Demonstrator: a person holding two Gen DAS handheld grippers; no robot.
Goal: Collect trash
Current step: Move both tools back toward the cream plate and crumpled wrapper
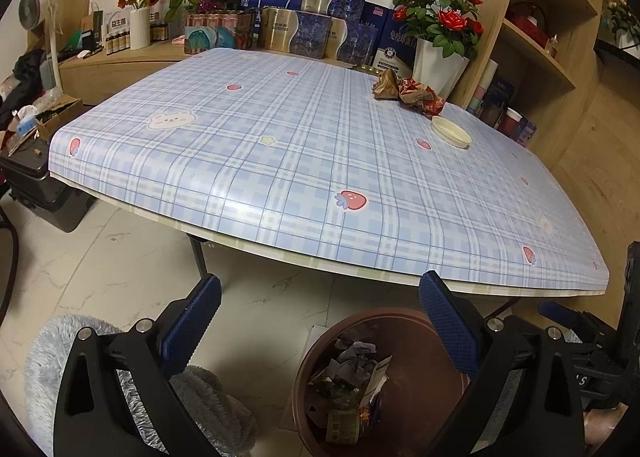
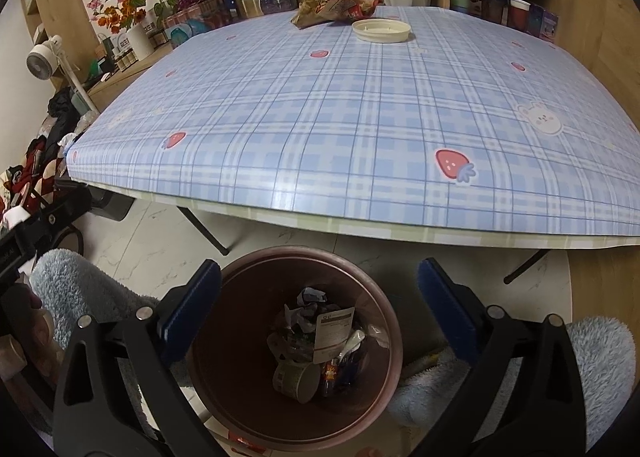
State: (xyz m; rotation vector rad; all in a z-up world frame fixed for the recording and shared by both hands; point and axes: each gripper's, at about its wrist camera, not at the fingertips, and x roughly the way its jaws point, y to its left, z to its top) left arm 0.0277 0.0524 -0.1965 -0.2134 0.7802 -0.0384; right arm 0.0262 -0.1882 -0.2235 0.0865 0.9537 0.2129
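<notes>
A brown round bin (image 2: 384, 321) stands on the floor below the table's near edge, holding crumpled paper, a paper cup (image 2: 298, 379) and wrappers. My right gripper (image 2: 320, 289) hangs open right above the bin with nothing between its blue pads. My left gripper (image 1: 320, 297) is open too, empty, to the left of the bin (image 1: 404, 333). On the blue plaid table (image 1: 280, 161) at the far right lie crumpled red and brown wrappers (image 1: 412, 93) and a cream plastic lid (image 1: 450, 131). The right wrist view has the wrappers (image 2: 334, 9) and lid (image 2: 381, 30) at the far edge.
Boxes, tins and flower pots line the table's far side, with a white pot of red roses (image 1: 438, 61) beside the wrappers. Wooden shelves (image 1: 552, 41) rise at right. Fluffy grey-blue fabric (image 2: 600, 361) lies around the bin. A white fan (image 1: 36, 9) and clutter sit at left.
</notes>
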